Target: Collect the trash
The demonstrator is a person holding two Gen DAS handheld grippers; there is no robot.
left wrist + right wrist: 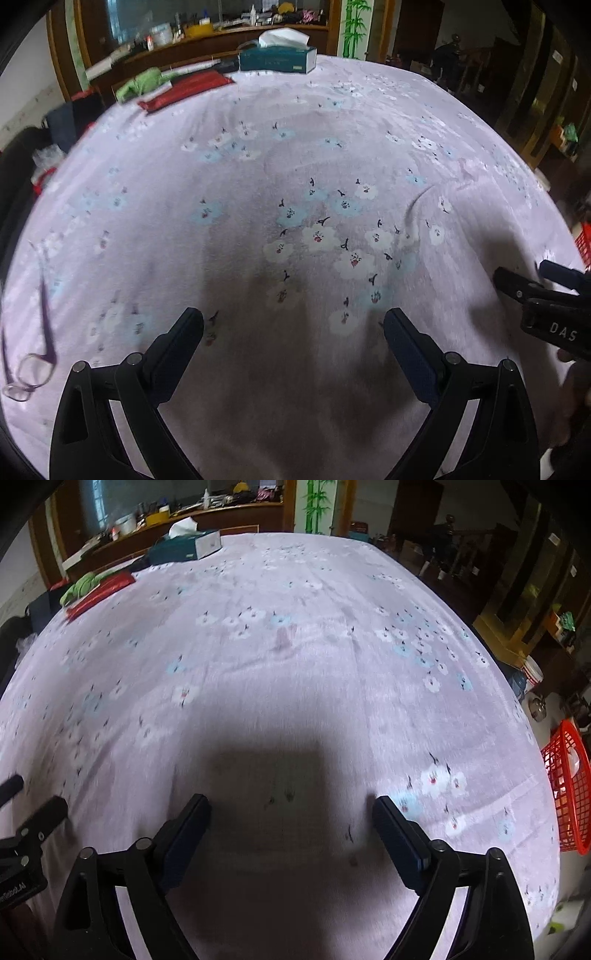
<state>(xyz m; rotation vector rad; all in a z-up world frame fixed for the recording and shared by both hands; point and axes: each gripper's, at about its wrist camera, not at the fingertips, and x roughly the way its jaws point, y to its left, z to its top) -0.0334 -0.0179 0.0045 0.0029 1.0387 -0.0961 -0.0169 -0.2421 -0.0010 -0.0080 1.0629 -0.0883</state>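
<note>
My left gripper (293, 319) is open over the lilac flowered tablecloth (280, 122), with nothing between its fingers. My right gripper (291, 804) is open too, empty, low over the cloth near the front. Each gripper shows in the other's view: the right gripper (521, 269) at the right edge, the left gripper (37, 794) at the left edge. A crumpled green item (138, 83) (79, 585) lies on a flat red packet (184, 88) (99, 592) at the table's far left. A red mesh basket (569, 794) stands beside the table on the right.
A teal tissue box (277, 59) (184, 546) sits at the far edge. A pair of glasses (26, 376) with a purple cord lies at the near left. Cluttered wooden shelves stand behind the table, and dark cabinets on the right.
</note>
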